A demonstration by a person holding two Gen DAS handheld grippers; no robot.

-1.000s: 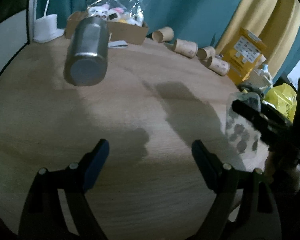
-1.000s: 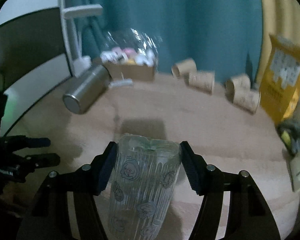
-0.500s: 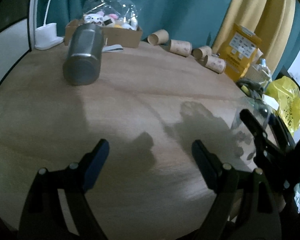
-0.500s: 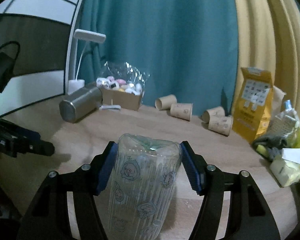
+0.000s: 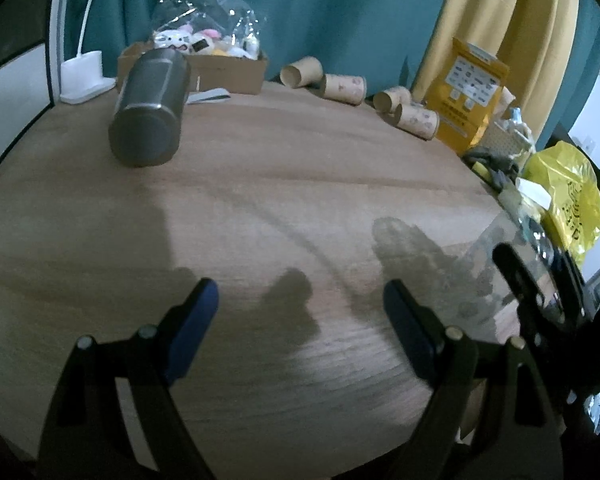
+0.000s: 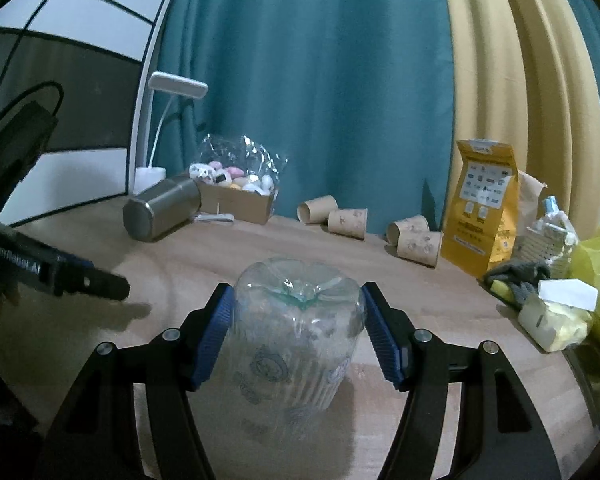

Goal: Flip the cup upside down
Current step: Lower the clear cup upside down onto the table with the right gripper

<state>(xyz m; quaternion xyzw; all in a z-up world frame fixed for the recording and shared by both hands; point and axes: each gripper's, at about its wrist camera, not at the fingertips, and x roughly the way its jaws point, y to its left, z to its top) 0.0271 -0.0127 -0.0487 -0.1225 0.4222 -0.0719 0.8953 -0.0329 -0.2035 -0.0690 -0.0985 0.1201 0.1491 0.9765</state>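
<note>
A clear ribbed plastic cup [image 6: 292, 344] with cartoon prints stands base-up on the wooden table [image 6: 440, 300]. My right gripper [image 6: 296, 320] is shut on it, blue pads pressed to both sides. In the left wrist view the cup [image 5: 496, 264] shows faintly at the right edge, partly hidden by the right gripper's black fingers [image 5: 520, 276]. My left gripper [image 5: 300, 312] is open and empty, low over the table's near part. It shows at the left in the right wrist view [image 6: 100, 278].
A steel flask [image 5: 150, 110] lies on its side at the back left. Behind it are a cardboard box of toys [image 5: 220, 60] and a white lamp base [image 5: 84, 76]. Several paper cups [image 5: 340, 86] lie at the back. A yellow pouch [image 5: 468, 92] and yellow bag [image 5: 568, 196] stand right.
My right gripper has tilted up with the cup, so its camera now looks level across the table and the cup's base faces up. My left gripper has drawn back a little.
</note>
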